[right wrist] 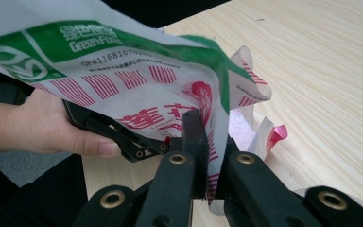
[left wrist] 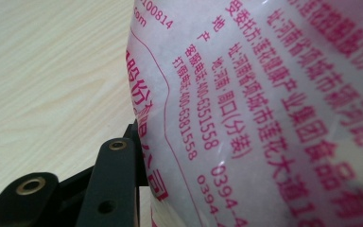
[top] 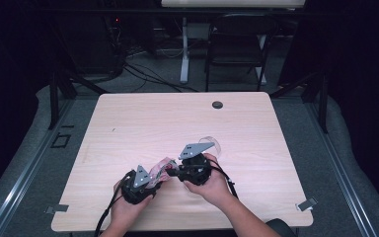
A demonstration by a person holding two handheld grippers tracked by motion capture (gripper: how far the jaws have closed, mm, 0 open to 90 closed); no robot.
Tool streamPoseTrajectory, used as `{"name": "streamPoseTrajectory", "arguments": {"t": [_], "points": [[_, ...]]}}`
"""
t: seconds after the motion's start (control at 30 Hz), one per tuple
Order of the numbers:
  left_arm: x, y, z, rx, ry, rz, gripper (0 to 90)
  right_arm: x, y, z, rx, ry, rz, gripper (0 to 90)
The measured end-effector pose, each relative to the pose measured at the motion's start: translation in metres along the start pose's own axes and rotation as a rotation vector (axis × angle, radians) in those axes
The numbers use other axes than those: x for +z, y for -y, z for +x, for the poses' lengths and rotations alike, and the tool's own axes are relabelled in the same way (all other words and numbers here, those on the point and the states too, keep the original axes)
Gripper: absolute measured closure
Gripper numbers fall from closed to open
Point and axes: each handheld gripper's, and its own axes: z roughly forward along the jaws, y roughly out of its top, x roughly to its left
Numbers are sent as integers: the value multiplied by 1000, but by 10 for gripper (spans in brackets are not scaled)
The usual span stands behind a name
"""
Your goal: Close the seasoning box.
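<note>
High view: we see the pale wooden table (top: 143, 123), and near its front edge our two grippers hold a white plastic food bag printed in red and green (top: 161, 169) between them, lifted just off the wood. Our right gripper (right wrist: 211, 156) pinches a fold of the bag, jaws fully closed. Our left gripper (left wrist: 137, 156) has the bag against its jaw; we cannot tell whether it clamps.

We see a pale wood tabletop (top: 143, 123); a dark round cap (top: 217, 104) sits near its far edge, right of centre.
</note>
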Motion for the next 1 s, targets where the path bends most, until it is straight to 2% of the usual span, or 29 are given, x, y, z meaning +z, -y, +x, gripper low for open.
{"name": "streamPoseTrajectory", "arguments": {"t": [0.1, 0.2, 0.3, 0.53, 0.63, 0.77, 0.8, 1.0], "points": [[-2, -2, 1, -4, -9, 0, 587, -1, -1, -1, 5, -6, -7, 900], [-3, -4, 2, 8, -25, 18, 587, -3, -2, -1, 3, -4, -13, 882], [-5, -6, 4, 25, -42, 35, 589, -6, -3, -2, 3, -9, -21, 832], [-10, -14, 10, 59, -91, 47, 595, -17, -7, -4, -15, 18, -44, 731], [-10, -16, 13, 61, -101, 39, 597, -21, -8, -7, -17, 32, -44, 695], [-9, -21, 14, 95, -128, 46, 598, -24, -9, -9, -20, 48, -52, 632], [-8, -22, 14, 91, -129, 43, 599, -25, -9, -10, -21, 49, -57, 617], [-6, -27, 15, 107, -161, 31, 600, -31, -10, -12, -83, 75, -99, 503]]}}
